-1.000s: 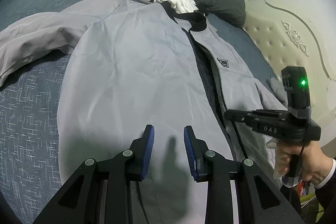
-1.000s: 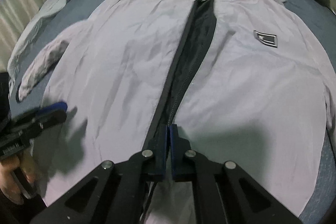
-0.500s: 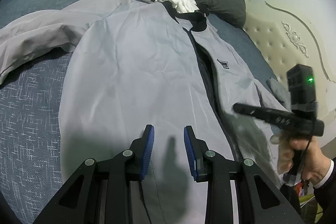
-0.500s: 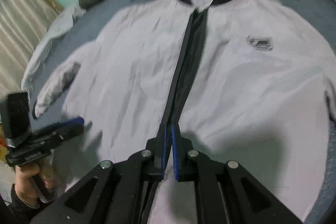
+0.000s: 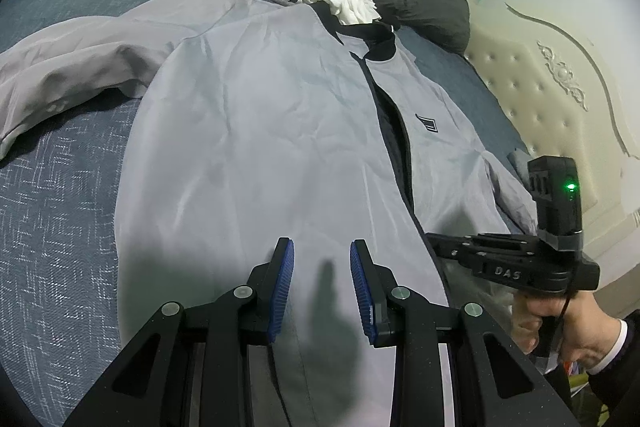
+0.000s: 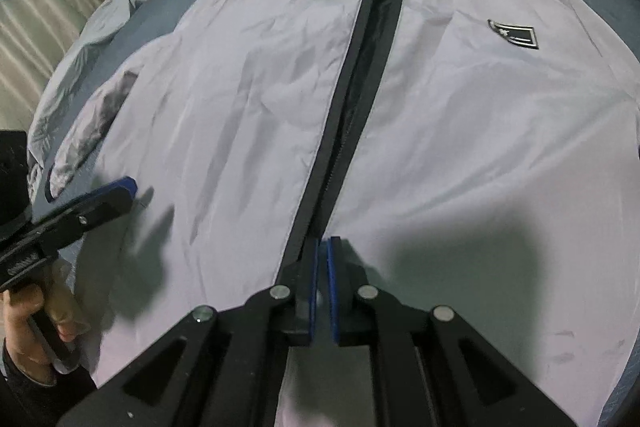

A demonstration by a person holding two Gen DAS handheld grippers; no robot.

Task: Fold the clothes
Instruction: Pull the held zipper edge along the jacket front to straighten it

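Lying flat, front up, on bed (image 5: 52,227): jacket (image 5: 256,131), collar at 12 o'clock | judged light, limp, slippery; best pinched at hem or sleeve (image 5: 60,79) | left tool (image 5: 322,279) apart, empty | right tool (image 6: 322,287) nearly together, nothing held

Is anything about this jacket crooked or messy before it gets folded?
Yes. The grey jacket lies mostly flat, but its front gapes unzipped, and one sleeve sprawls bunched across the bed.
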